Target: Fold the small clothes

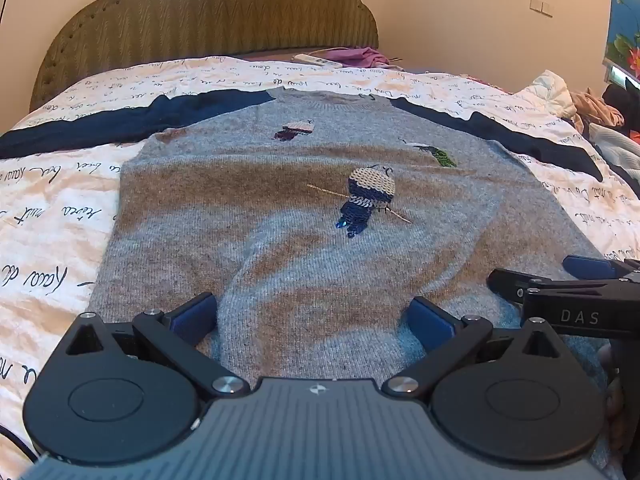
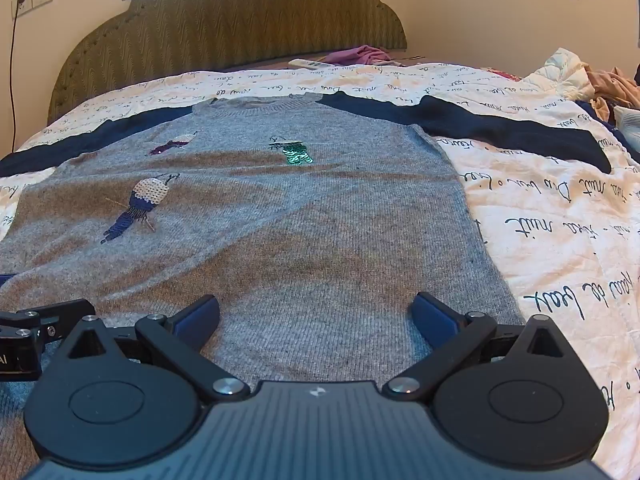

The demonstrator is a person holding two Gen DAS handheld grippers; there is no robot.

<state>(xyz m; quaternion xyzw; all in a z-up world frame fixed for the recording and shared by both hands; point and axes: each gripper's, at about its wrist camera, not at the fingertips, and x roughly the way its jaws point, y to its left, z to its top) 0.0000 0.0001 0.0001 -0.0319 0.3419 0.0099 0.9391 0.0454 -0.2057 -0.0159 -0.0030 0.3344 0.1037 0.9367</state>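
Both claws, left (image 1: 314, 318) & right (image 2: 314, 318), released, empty over sweater (image 1: 280, 220). Soft, floppy knit; you pinch hem corners, avoid sequins (image 1: 370, 196).

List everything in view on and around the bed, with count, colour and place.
sweater: one, grey with navy sleeves, spread flat mid-bed
sequin birds: three, cream-blue, maroon, green, on sweater front
bedspread: one, white with black script, under sweater
headboard: one, olive, at wall
purple cloth: one, near headboard
remote: one, white, beside purple cloth
clothes pile: mixed colours, bed's right edge
left gripper: black, open, above hem
right gripper: black, open, above hem
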